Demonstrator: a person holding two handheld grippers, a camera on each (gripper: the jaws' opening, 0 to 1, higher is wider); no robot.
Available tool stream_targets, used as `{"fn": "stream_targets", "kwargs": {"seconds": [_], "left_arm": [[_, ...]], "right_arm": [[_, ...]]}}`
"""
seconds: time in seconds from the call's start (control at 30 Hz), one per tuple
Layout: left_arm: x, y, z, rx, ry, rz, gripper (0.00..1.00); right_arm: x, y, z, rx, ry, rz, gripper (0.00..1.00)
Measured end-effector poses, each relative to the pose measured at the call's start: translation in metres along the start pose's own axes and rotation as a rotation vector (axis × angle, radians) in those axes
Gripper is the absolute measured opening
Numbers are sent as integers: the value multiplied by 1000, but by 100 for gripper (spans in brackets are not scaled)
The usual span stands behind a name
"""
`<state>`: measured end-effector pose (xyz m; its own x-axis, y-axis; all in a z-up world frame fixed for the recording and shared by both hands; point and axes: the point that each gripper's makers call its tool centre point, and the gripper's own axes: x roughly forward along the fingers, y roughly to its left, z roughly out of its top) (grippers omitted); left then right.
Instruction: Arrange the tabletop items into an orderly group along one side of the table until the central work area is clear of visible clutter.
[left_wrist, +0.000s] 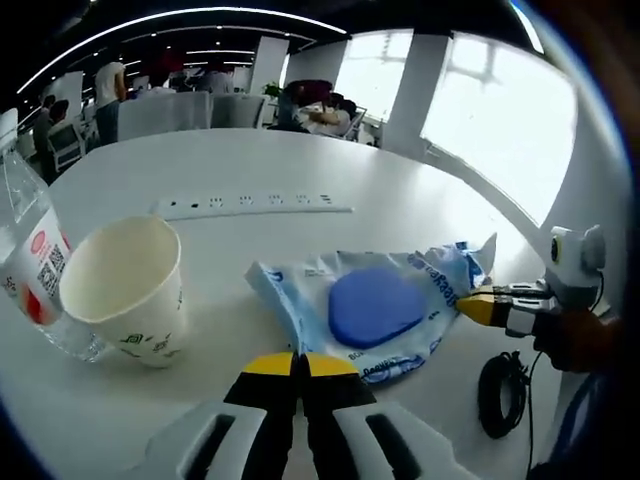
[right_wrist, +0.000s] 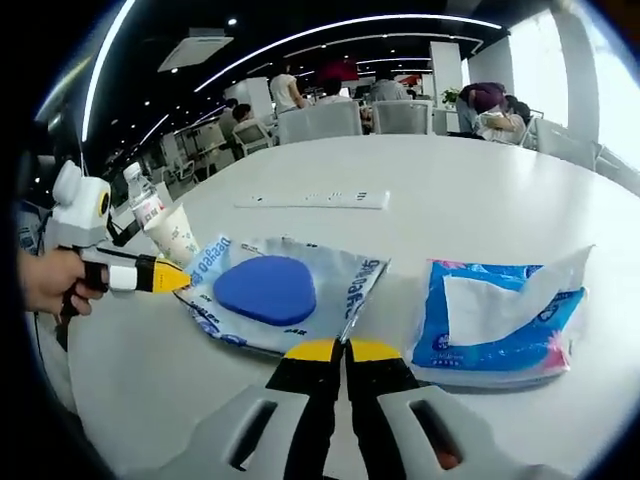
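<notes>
While the left tongs (left_wrist: 297, 362) rise from the bottom of the left gripper view, their two yellow tips sit pressed together with no gap. They are right at the near edge of a flat plastic packet (left_wrist: 375, 305) with a blue pad (left_wrist: 377, 306) inside. I cannot tell if they pinch the packet or just touch it. The right tongs (right_wrist: 342, 350) have their yellow tips pressed together too, at the packet's edge on their own side. Again I cannot tell if they hold it.

The packet lies flat in the middle of the white bench (left_wrist: 300, 170). In the right gripper view, a blue and white tissue pack (right_wrist: 500, 320) lies just beside the packet, a little apart from it. On the packet's other side, a paper cup (left_wrist: 125, 290) stands upright, and a water bottle (left_wrist: 30, 270) stands touching it. Farther back, a long white power strip (left_wrist: 250, 207) lies across the bench. A black coil of cable (left_wrist: 500, 395) lies near the bench edge. A hand (right_wrist: 45, 280) holds the left tongs.
</notes>
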<state>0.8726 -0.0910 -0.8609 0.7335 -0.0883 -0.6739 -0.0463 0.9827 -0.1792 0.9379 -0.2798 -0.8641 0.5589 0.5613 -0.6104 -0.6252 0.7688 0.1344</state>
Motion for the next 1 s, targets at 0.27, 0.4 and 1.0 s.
{"fn": "stream_targets", "kwargs": {"seconds": [0.27,0.4,1.0], "left_arm": [[4,-2,-9,30,22,9,2],[4,-1,-10,16,22,13,5],[-30,-3,2,56,-51,9,21]], "right_arm": [[-5,0,-7,-19,26,-11,1],[-1,-4,-9,-15,26,-15,5],[-28,19,18,-3,-69,21,27]]}}
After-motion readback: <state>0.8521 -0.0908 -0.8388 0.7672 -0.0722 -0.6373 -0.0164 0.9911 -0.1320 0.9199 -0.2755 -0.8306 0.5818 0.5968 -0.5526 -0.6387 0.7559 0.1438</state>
